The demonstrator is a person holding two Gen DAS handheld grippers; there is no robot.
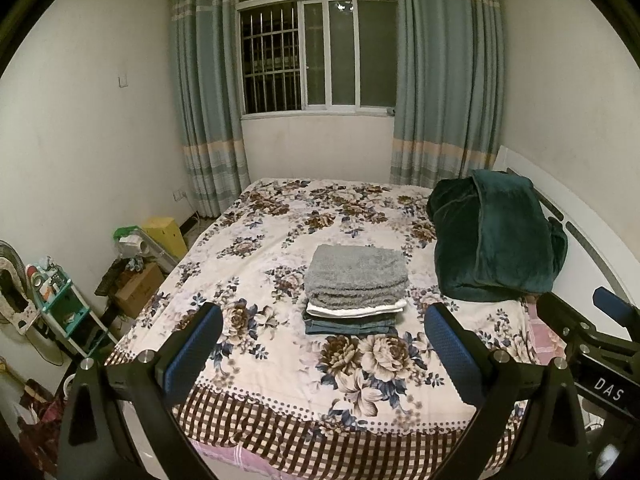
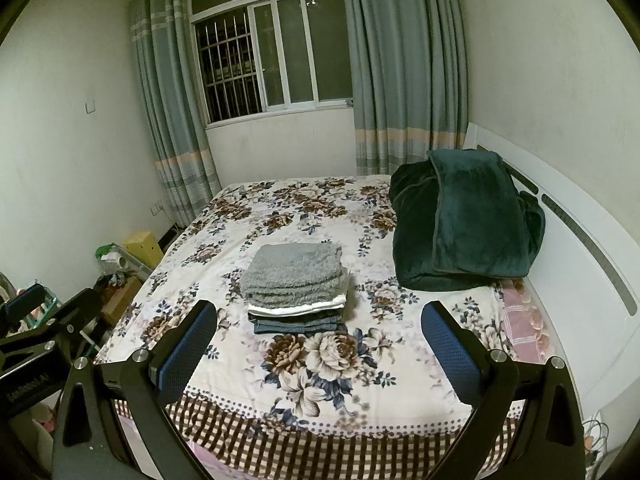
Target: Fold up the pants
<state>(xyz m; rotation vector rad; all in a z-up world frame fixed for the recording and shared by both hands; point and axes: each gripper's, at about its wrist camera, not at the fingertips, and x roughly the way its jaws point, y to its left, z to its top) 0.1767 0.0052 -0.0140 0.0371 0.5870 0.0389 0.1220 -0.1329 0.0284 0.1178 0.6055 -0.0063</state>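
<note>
- Left gripper (image 1: 323, 340) and right gripper (image 2: 319, 336): jaws wide, holding nothing, hovering over the bed's near edge.
- Folded pants stack (image 1: 354, 288), grey pair on top, mid-bed (image 1: 280, 380).
- Green blanket (image 1: 496, 240) heaped far right, by headboard.

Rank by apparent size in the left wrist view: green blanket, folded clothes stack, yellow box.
1. green blanket, largest.
2. folded clothes stack.
3. yellow box, smallest, though it sits farther away on the floor, partly hidden.
</note>
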